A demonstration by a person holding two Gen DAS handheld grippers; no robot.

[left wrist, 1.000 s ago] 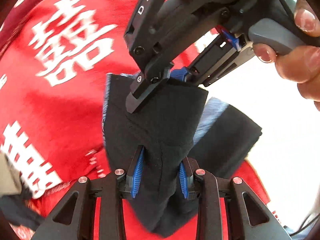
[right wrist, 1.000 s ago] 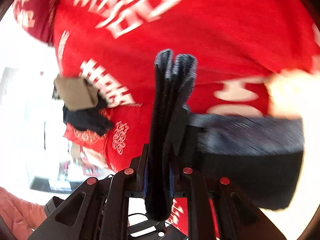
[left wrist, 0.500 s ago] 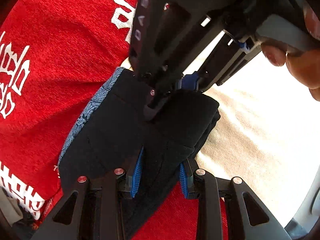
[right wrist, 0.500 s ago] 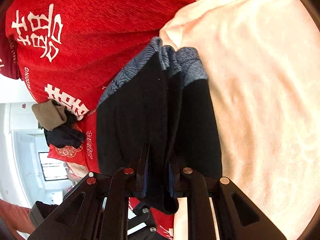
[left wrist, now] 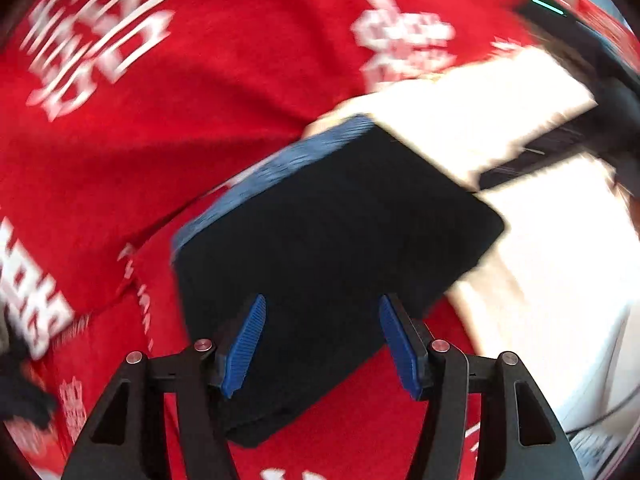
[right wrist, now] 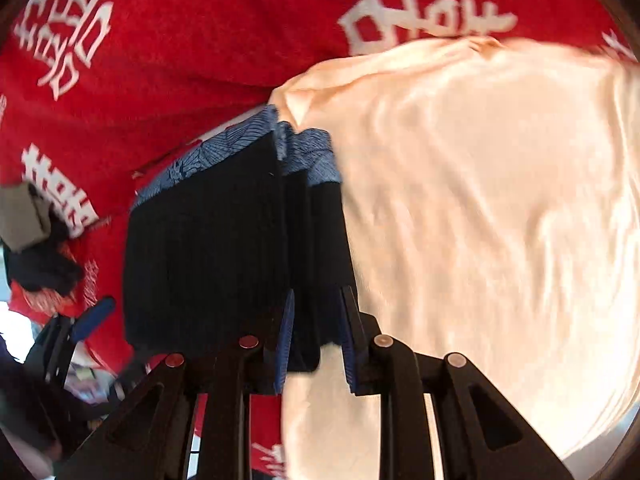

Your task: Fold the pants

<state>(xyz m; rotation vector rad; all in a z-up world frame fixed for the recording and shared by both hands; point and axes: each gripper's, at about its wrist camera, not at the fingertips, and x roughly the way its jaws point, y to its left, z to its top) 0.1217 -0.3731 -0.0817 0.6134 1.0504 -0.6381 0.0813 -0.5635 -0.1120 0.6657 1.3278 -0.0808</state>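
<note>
On the red printed cloth (left wrist: 168,168), partly overlapping a cream garment (right wrist: 480,208), the folded pants (left wrist: 328,248) lie as a compact dark block with the blue patterned waistband (left wrist: 276,168) along its far edge. From our left gripper (left wrist: 322,340) the block sits directly ahead and beneath; its blue pads (left wrist: 244,344) stand wide apart, one to each side of the near edge, and we see no fabric pinched between them, so we judge this tool released. Our right gripper (right wrist: 314,340) faces the stacked layers end-on: its pads are parted too, though a narrow strip of dark fabric lies between them, and we cannot tell whether either pad touches it.

What the next move turns on, as we read it, is that the fold's long axis runs away from both tools toward the waistband, with the near edge closest to us. The right tool is the more tangled with the layers, so we think it should draw straight back along that axis, not sideways, or the top fold may drag open.
</note>
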